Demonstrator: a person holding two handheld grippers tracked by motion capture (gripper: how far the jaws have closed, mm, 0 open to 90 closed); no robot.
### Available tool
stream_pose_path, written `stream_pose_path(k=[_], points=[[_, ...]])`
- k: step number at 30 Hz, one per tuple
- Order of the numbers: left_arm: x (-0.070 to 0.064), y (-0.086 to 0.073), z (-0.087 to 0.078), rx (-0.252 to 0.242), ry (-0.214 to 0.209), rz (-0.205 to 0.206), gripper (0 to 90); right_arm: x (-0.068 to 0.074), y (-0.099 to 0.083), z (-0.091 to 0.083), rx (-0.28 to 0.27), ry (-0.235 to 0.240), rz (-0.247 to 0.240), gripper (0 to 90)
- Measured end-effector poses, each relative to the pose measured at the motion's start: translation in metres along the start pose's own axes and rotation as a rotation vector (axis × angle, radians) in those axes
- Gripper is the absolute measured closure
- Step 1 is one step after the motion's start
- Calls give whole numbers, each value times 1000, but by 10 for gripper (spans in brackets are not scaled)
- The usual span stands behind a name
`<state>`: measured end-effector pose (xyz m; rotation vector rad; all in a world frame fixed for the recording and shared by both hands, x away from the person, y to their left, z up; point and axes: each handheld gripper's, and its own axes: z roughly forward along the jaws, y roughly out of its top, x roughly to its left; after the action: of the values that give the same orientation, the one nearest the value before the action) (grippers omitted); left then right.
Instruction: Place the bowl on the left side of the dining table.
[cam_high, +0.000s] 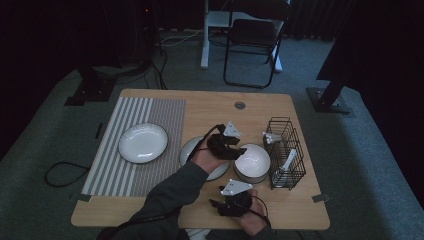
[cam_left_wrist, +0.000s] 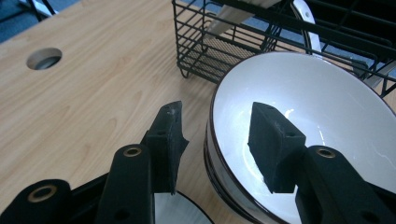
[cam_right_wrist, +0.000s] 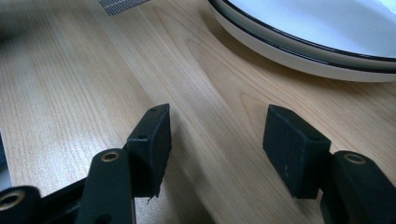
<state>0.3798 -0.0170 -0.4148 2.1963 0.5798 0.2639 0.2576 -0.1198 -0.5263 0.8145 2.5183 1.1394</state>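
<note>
**Wooden table, two grippers, bowl at the rack**

Wood-grain tabletop (cam_high: 150, 210) runs under everything, with dark carpet around it. Nearest the person, the right gripper (cam_high: 216, 204) sits low over bare wood at the near edge, its jaws spread wide with nothing between them; in the right gripper view (cam_right_wrist: 215, 144) the rim of a white plate (cam_right_wrist: 299, 51) lies just ahead. Farther in, the left gripper (cam_high: 244, 150) reaches over that plate (cam_high: 192, 147) to a white bowl (cam_high: 253, 161), jaws wide apart and straddling the bowl's near rim: in the left gripper view (cam_left_wrist: 215, 140) one jaw is outside the wall, the other inside the bowl (cam_left_wrist: 327, 107). Just beside the bowl stands a black wire rack (cam_high: 287, 150) holding white utensils. To the left, a second white plate (cam_high: 143, 142) rests on a striped placemat (cam_high: 112, 170). Beyond the table stands a folding chair (cam_high: 252, 40).
</note>
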Motion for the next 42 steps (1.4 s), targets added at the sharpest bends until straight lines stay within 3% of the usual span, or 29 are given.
stream_pose_path(k=[25,42], points=[[2,-7,24,83,-43,-68,707,0,0,0,1,-1,-2,411],[1,-5,28,107,5,-100,812,0,0,0,0,0,-1,407]])
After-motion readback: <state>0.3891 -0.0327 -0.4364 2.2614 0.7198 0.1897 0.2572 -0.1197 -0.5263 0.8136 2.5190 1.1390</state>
